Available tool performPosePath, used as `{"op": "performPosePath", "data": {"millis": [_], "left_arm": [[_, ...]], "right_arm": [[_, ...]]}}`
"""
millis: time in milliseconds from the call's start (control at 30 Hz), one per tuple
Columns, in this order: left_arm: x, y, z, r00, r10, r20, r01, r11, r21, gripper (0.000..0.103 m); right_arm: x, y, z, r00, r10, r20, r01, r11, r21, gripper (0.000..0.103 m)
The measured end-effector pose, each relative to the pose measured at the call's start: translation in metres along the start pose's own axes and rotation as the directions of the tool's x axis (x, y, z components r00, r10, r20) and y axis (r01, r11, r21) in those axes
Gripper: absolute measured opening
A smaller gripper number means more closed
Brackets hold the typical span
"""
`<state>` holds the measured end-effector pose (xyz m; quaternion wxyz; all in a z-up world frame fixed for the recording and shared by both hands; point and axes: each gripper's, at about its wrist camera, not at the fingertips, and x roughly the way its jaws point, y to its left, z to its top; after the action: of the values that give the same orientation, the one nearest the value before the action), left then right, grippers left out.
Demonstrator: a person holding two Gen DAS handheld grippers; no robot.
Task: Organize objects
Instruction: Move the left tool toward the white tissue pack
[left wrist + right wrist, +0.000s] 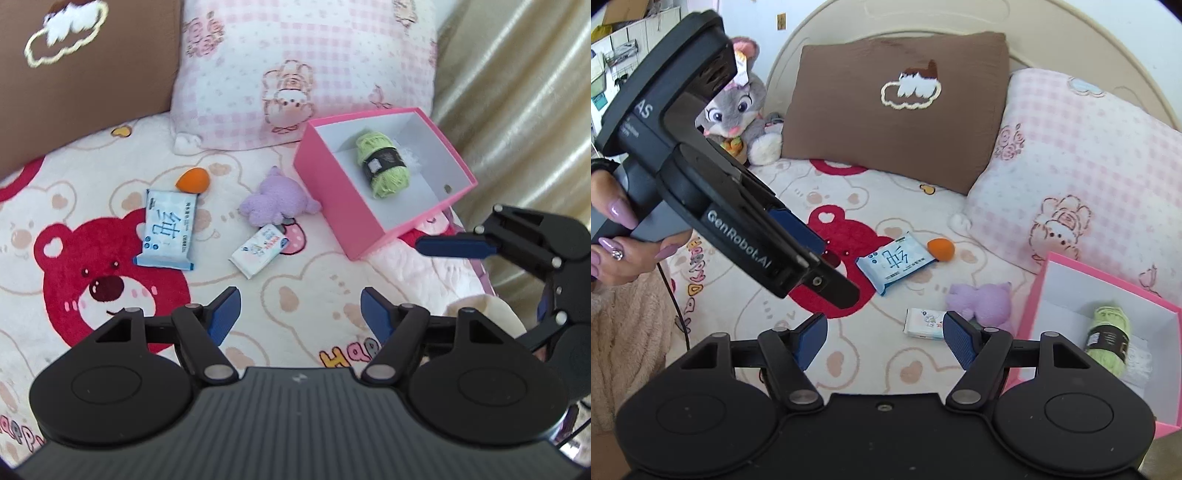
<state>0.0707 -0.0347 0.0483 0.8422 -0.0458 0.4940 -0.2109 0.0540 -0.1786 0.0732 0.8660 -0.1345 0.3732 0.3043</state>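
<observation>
On the bear-print bedspread lies an open pink box [332,199] [1034,306] with a green yarn ball [384,166] [1108,339] inside. Left of it are a purple plush [273,201] [982,299], a small tissue pack [258,251] [923,323], a blue wipes pack [168,230] [897,264] and an orange sponge [194,180] [942,249]. My left gripper [299,306] hovers open and empty, short of the tissue pack. My right gripper [884,332] is open too, nothing between its blue pads, just before the tissue pack and plush.
A brown pillow [894,103] and a pink checked pillow [295,66] lean at the bed's head, with a grey rabbit plush [738,110] in the far corner. A gold curtain [517,92] hangs beyond the box. A person's hand [613,236] grips the left tool.
</observation>
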Motion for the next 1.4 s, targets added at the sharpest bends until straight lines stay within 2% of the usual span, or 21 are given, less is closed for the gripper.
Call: {"op": "performPosePath", "data": {"millis": [133,333,433,633,867,1067,1200,1267,1400], "left_arm": [[0.014,0.013,0.001,1.0,0.018,-0.01,-0.019,0.999,-0.03,0.073],[0.029,0.031,0.004,0.998,0.063,-0.004,-0.063,0.996,-0.055,0.073],[0.035,0.039,0.005,0.997,0.082,0.008,-0.081,0.994,-0.071,0.074],[0.055,0.049,0.001,0.994,0.083,0.072,-0.075,0.992,-0.102,0.089],[0.096,0.059,-0.005,0.996,0.06,0.068,-0.05,0.989,-0.141,0.092],[0.121,0.069,-0.004,0.994,0.09,0.061,-0.08,0.985,-0.151,0.092],[0.127,0.081,-0.002,0.992,0.102,0.078,-0.088,0.983,-0.164,0.092],[0.135,0.092,-0.001,0.995,0.088,0.052,-0.075,0.973,-0.219,0.092],[0.146,0.116,-0.004,0.996,0.068,0.049,-0.048,0.945,-0.324,0.092]], "right_arm": [[0.026,0.004,0.004,1.0,-0.015,-0.017,0.015,0.999,-0.031,0.074],[0.053,0.008,0.013,0.999,-0.031,0.022,0.033,0.997,-0.065,0.075],[0.067,0.008,0.015,0.999,-0.024,0.023,0.026,0.997,-0.076,0.082],[0.102,-0.002,0.006,1.0,-0.006,0.015,0.006,0.999,-0.044,0.083],[0.137,-0.006,-0.018,1.0,-0.006,0.008,0.007,0.998,-0.06,0.083],[0.17,-0.02,-0.037,0.997,-0.021,-0.07,0.016,0.997,-0.074,0.083],[0.187,-0.033,-0.04,0.991,-0.076,-0.112,0.073,0.997,-0.034,0.083],[0.192,-0.039,-0.038,0.989,-0.094,-0.116,0.093,0.996,-0.015,0.083],[0.203,-0.046,-0.038,0.983,-0.081,-0.165,0.078,0.997,-0.024,0.083]]}}
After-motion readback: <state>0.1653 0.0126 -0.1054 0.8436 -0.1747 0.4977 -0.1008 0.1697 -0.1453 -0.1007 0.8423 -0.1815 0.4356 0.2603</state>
